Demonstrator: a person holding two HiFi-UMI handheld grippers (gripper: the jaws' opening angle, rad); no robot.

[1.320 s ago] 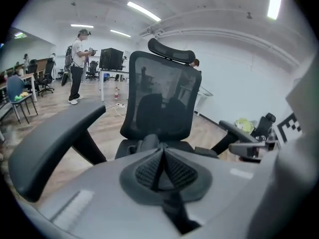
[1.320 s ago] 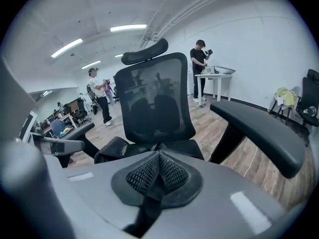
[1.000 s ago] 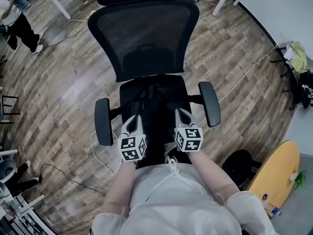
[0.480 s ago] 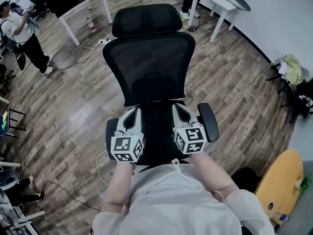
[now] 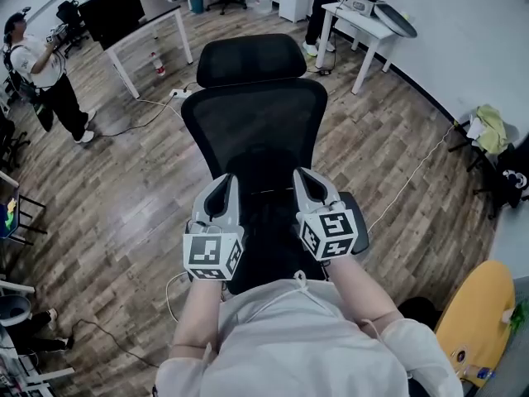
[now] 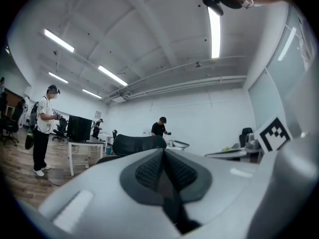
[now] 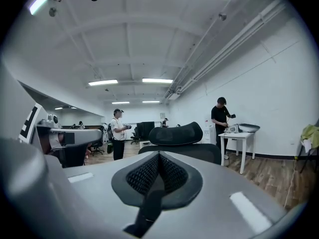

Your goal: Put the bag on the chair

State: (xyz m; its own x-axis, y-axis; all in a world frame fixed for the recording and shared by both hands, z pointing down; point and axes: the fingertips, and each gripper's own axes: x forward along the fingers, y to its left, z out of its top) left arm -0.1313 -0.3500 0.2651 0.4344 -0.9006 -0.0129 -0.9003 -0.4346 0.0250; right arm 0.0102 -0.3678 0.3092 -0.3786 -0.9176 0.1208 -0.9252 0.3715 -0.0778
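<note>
Left gripper [image 5: 226,182]: jaws pressed together, nothing visible between them.
Right gripper [image 5: 302,175]: likewise closed and empty.
Bag: not clearly visible; the dark mass on the seat [image 5: 266,234] may be it.
Chair [image 5: 252,118]: best to confirm the bag rests centred, away from the edges.

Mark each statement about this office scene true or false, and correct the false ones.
1. The black mesh office chair stands on a wood-plank floor. True.
2. The left tongs are wide open. False: they are shut.
3. The right tongs are shut. True.
4. The chair's headrest is white. False: it is black.
5. A white table stands beyond the chair, near the wall. True.
</note>
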